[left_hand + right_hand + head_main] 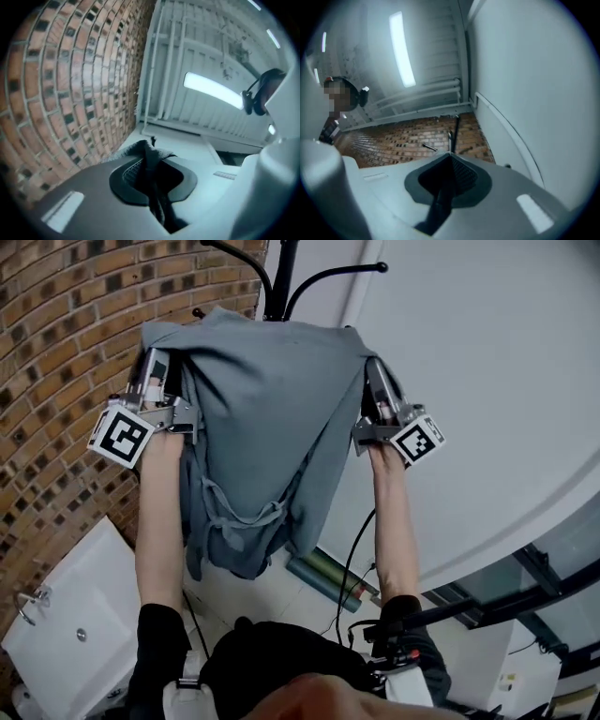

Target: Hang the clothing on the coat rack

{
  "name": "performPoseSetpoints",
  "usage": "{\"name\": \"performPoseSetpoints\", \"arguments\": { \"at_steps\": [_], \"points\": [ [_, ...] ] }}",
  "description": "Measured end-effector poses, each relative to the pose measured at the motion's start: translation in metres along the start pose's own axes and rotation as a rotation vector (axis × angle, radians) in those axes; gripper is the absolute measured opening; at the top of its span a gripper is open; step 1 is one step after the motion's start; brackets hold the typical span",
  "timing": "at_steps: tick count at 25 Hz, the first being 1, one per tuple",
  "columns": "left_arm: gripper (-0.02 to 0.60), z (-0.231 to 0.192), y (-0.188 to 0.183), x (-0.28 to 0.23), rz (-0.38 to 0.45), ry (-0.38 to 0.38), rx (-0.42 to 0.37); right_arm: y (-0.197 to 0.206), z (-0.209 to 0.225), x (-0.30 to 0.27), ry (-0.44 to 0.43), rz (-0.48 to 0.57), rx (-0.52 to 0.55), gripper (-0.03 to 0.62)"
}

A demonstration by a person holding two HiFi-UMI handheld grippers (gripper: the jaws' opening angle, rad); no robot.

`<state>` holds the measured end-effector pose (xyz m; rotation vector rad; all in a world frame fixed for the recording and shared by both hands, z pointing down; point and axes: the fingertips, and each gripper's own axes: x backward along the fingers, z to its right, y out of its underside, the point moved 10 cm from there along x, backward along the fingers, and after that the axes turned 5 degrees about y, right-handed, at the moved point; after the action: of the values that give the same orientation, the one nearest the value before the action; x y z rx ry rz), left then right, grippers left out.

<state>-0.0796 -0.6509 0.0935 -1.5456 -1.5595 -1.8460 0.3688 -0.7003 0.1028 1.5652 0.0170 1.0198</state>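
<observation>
Forearms point(159, 521) are reaching up, with the left gripper point(157, 381) and right gripper point(380, 395) each clamping a top corner of the grey garment point(262, 418), which is hanging spread between them, close to the coat rack point(281, 277).

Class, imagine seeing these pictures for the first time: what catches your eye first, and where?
A grey-blue garment hangs spread across the middle of the head view, with the left gripper and the right gripper each shut on an upper corner. Just above it rise the black hooks of the coat rack, with a brick wall on the left.
</observation>
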Motion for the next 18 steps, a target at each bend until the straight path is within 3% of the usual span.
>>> {"name": "performPoseSetpoints", "arguments": {
  "at_steps": [2, 3, 6, 10, 15, 18],
  "points": [
    [0.015, -0.027, 0.041, 0.033, -0.148, -0.161, 0.013, 0.054, 0.026, 0.021, 0.088, -0.129, -0.050, 0.012],
    [0.014, -0.028, 0.061, 0.055, -0.197, -0.192, 0.030, 0.082, 0.025, 0.039, 0.084, -0.178, -0.074, 0.012],
    [0.015, -0.004, 0.108, 0.107, -0.215, -0.151, 0.132, 0.140, -0.011, 0.074, -0.022, -0.250, -0.151, 0.012],
    [0.015, 0.036, 0.139, 0.131, -0.186, -0.074, 0.173, 0.161, -0.046, 0.081, -0.109, -0.300, -0.155, 0.011],
    [0.038, 0.064, 0.133, 0.145, -0.191, -0.018, 0.071, 0.150, -0.053, 0.094, -0.140, -0.255, -0.086, 0.015],
    [0.080, 0.079, 0.128, 0.174, -0.186, -0.079, 0.020, 0.146, -0.052, 0.109, -0.094, -0.238, -0.037, 0.031]
  ]
}}
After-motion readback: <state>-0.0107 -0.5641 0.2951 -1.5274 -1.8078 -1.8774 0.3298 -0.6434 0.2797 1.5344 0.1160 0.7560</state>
